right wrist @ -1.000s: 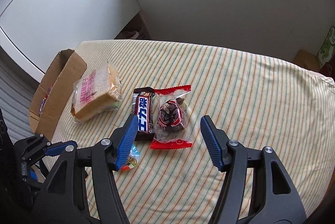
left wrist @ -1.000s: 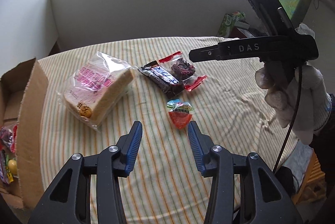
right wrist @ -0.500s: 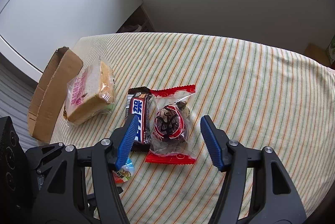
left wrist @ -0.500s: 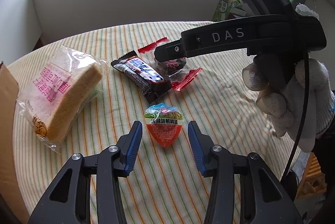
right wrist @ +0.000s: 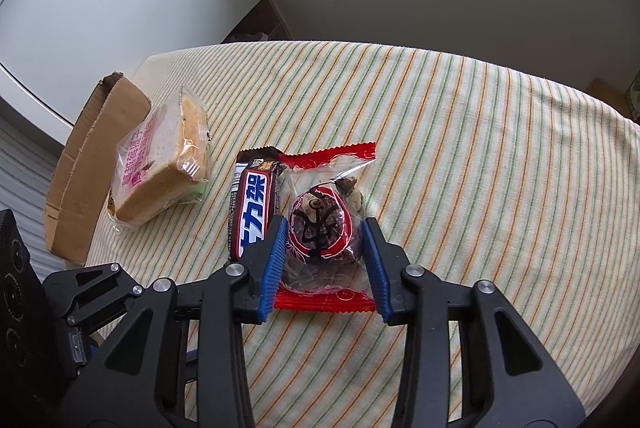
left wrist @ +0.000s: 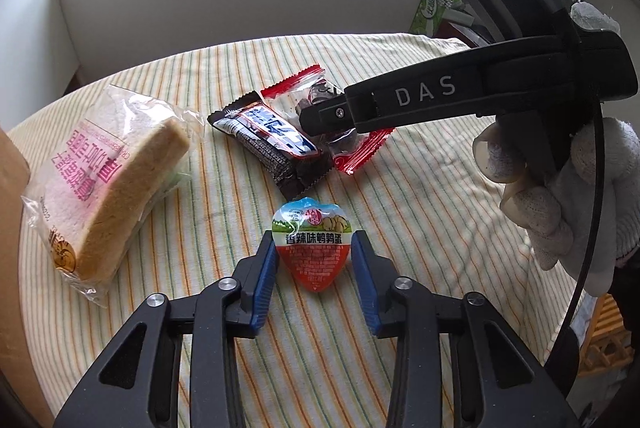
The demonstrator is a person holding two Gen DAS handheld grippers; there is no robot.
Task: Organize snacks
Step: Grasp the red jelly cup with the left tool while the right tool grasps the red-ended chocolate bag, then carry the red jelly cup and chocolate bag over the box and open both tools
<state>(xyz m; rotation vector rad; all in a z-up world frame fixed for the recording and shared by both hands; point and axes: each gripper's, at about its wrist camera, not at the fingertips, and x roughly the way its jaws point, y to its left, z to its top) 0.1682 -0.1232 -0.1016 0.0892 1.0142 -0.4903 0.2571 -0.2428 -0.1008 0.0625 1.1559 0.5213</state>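
My left gripper (left wrist: pixel 313 252) is open, its blue pads on either side of a small heart-shaped quail egg pack (left wrist: pixel 313 248) lying on the striped cloth. My right gripper (right wrist: pixel 324 236) is open around a clear red-edged packet with a dark snack (right wrist: pixel 323 228), pads close to its sides. A dark chocolate bar (left wrist: pixel 272 140) lies beside that packet; it also shows in the right wrist view (right wrist: pixel 253 206). A bagged sandwich (left wrist: pixel 108 184) lies to the left, and also shows in the right wrist view (right wrist: pixel 164 176).
A cardboard box (right wrist: pixel 86 172) stands at the table's left edge, its flap beside the sandwich. The striped tablecloth (right wrist: pixel 480 168) stretches to the right. The right gripper's body and a gloved hand (left wrist: pixel 560 196) hang over the table in the left wrist view.
Both grippers moved down and forward. The left one now brackets the egg pack, the right one brackets the red-edged packet, and both jaws have narrowed.
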